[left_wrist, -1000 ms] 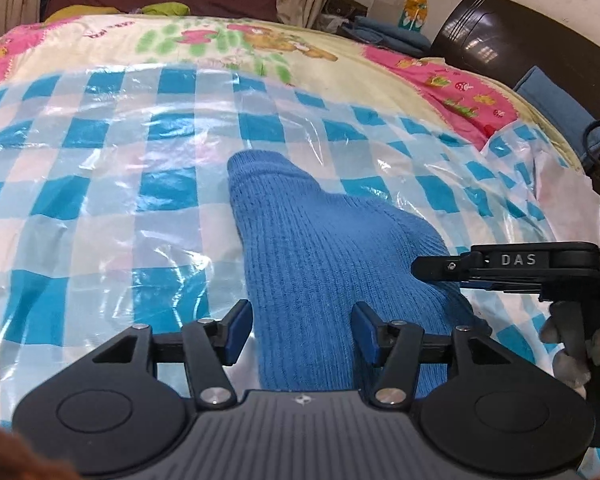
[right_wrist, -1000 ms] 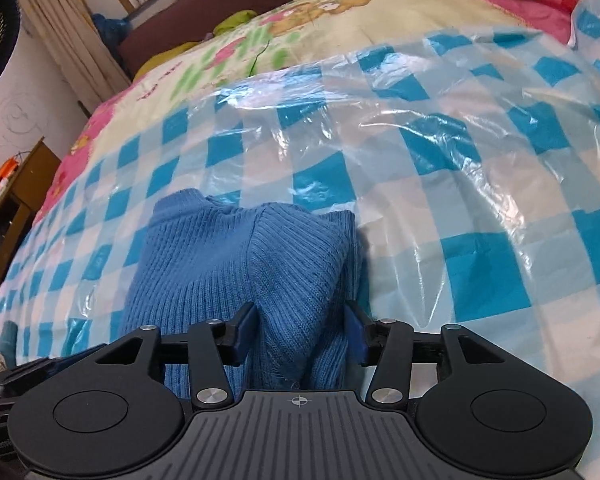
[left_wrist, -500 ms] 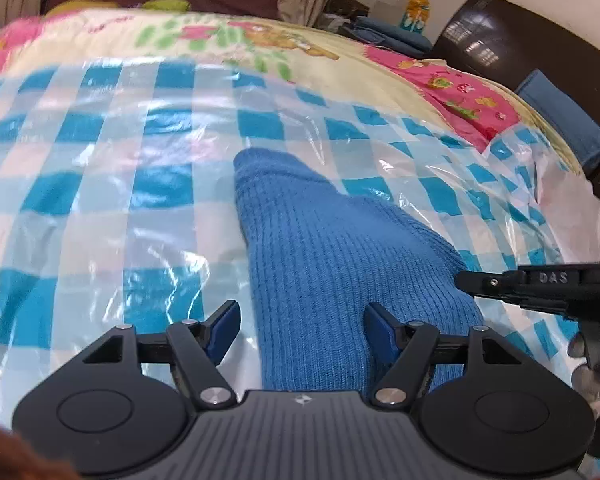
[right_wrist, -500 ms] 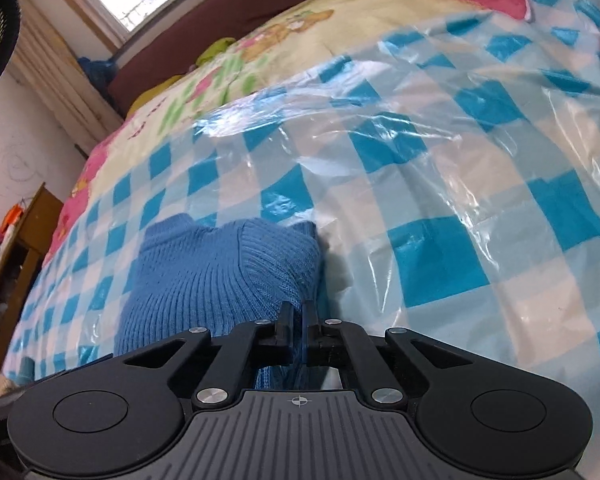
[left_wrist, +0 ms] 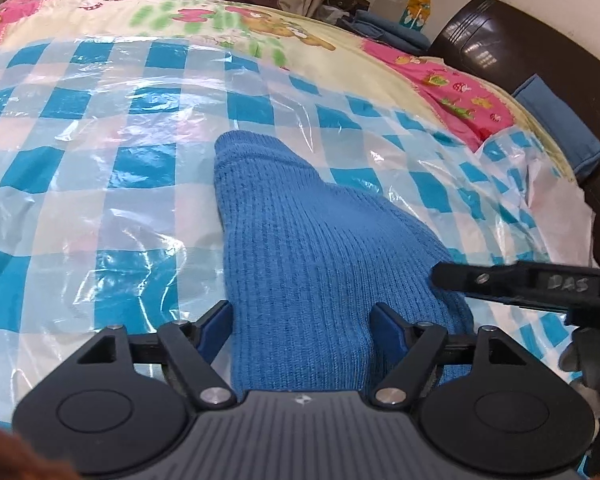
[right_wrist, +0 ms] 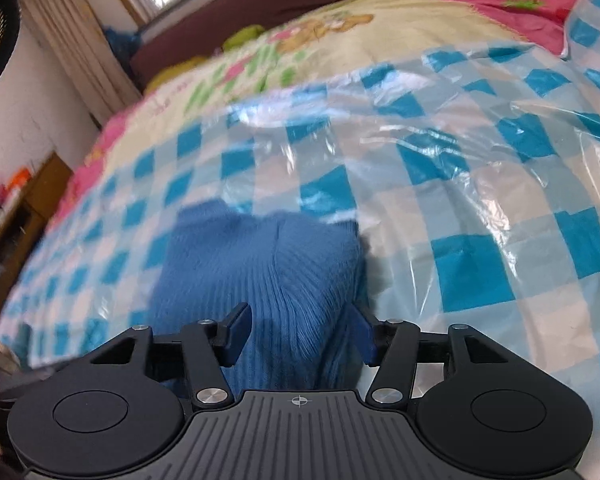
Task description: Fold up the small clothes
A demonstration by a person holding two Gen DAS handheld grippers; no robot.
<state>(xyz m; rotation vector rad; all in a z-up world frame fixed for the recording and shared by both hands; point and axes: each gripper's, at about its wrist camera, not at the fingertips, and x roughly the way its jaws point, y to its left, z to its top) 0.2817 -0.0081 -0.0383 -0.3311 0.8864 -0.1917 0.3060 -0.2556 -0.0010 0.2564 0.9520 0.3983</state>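
A blue ribbed knit garment (left_wrist: 308, 248) lies folded on the blue-and-white checked plastic sheet (left_wrist: 80, 184) over the bed. My left gripper (left_wrist: 302, 322) is open, its blue-padded fingers on either side of the garment's near end. My right gripper (right_wrist: 300, 330) is open too, its fingers straddling a raised fold of the same garment (right_wrist: 260, 264). The right gripper's side also shows in the left wrist view (left_wrist: 520, 280), at the garment's right edge. The garment's near end is hidden under both gripper bodies.
A cartoon-print quilt (left_wrist: 220, 16) covers the far bed. A dark wooden headboard (left_wrist: 500, 32) and a blue cushion (left_wrist: 560, 124) are at the right. A wooden cabinet (right_wrist: 20, 208) stands left of the bed, with curtains (right_wrist: 72, 40) behind.
My right gripper shut on the garment's fold half a second ago and has now opened again, letting go. The left gripper stayed open over the near end, shifting only slightly.
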